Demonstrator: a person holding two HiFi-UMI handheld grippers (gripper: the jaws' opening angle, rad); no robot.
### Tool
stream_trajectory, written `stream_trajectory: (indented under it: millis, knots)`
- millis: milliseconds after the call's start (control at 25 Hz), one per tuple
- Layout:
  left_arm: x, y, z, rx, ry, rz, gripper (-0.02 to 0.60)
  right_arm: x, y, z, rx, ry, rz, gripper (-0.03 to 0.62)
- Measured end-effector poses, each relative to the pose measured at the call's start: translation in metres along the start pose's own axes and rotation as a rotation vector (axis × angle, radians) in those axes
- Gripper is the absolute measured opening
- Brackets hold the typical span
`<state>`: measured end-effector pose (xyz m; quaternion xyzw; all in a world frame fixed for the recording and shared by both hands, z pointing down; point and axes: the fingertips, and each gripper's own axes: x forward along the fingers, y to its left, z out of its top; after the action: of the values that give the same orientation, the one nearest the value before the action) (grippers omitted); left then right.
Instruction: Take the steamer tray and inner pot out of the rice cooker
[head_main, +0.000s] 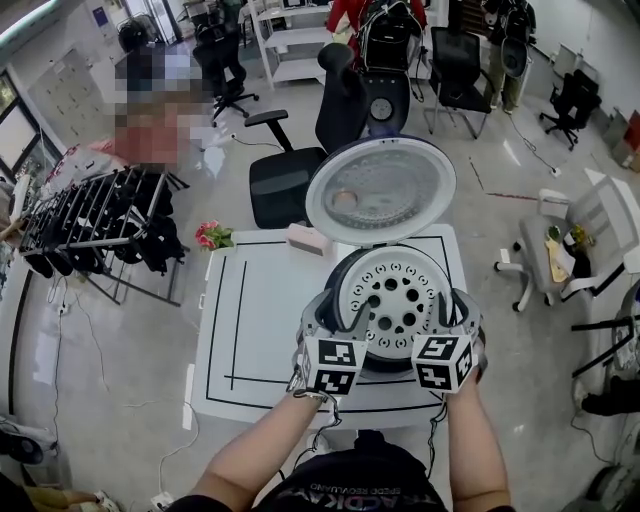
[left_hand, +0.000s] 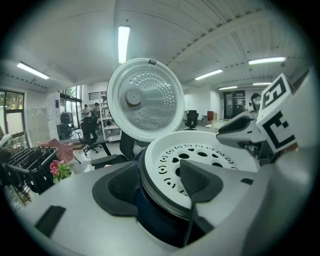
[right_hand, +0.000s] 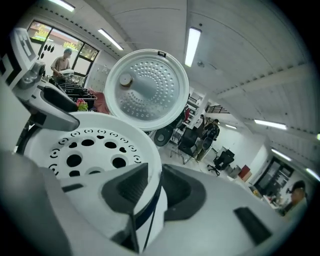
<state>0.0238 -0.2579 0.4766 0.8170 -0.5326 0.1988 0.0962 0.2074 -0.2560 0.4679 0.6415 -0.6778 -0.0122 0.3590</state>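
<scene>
The rice cooker (head_main: 392, 350) stands on the white table (head_main: 250, 330) with its lid (head_main: 380, 190) raised. The white steamer tray (head_main: 395, 295), full of round holes, sits in its mouth; the inner pot below it is hidden. My left gripper (head_main: 340, 315) straddles the tray's left rim. In the left gripper view (left_hand: 160, 182) one pad is outside the dark body and one over the tray (left_hand: 200, 152), with a gap, so it is open. My right gripper (head_main: 450, 310) is at the right rim. The right gripper view (right_hand: 155, 187) shows its pads pinching the tray's edge (right_hand: 90, 150).
A black office chair (head_main: 285, 180) stands just behind the table. A pink box (head_main: 308, 238) and pink flowers (head_main: 212, 237) sit at the table's far edge. A dark rack (head_main: 90, 220) is at the left and a white chair (head_main: 590, 230) at the right.
</scene>
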Motion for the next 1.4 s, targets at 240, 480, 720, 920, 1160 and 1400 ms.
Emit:
stream_trajectory:
  millis: [240, 480, 720, 920, 1160, 1400]
  knots:
    - [-0.005, -0.002, 0.003, 0.010, -0.013, -0.017, 0.270, -0.007, -0.008, 0.000, 0.076, -0.026, -0.014, 0.117]
    - [-0.003, -0.001, 0.005, 0.011, -0.011, -0.020, 0.261, -0.002, -0.007, -0.010, 0.349, -0.018, 0.101, 0.096]
    - [-0.001, 0.000, 0.005, 0.025, -0.008, -0.019, 0.252, -0.004, -0.007, -0.010, 0.377, -0.048, 0.092, 0.071]
    - [-0.001, -0.001, 0.010, 0.083, -0.022, -0.006, 0.236, -0.007, -0.007, -0.011, 0.413, -0.084, 0.075, 0.069]
    - [0.003, 0.001, 0.011, 0.098, -0.010, 0.014, 0.189, -0.007, -0.006, -0.013, 0.438, -0.101, 0.085, 0.069]
    - [0.007, 0.004, 0.011, 0.113, 0.026, 0.052, 0.115, -0.005, -0.005, -0.016, 0.495, -0.098, 0.117, 0.069]
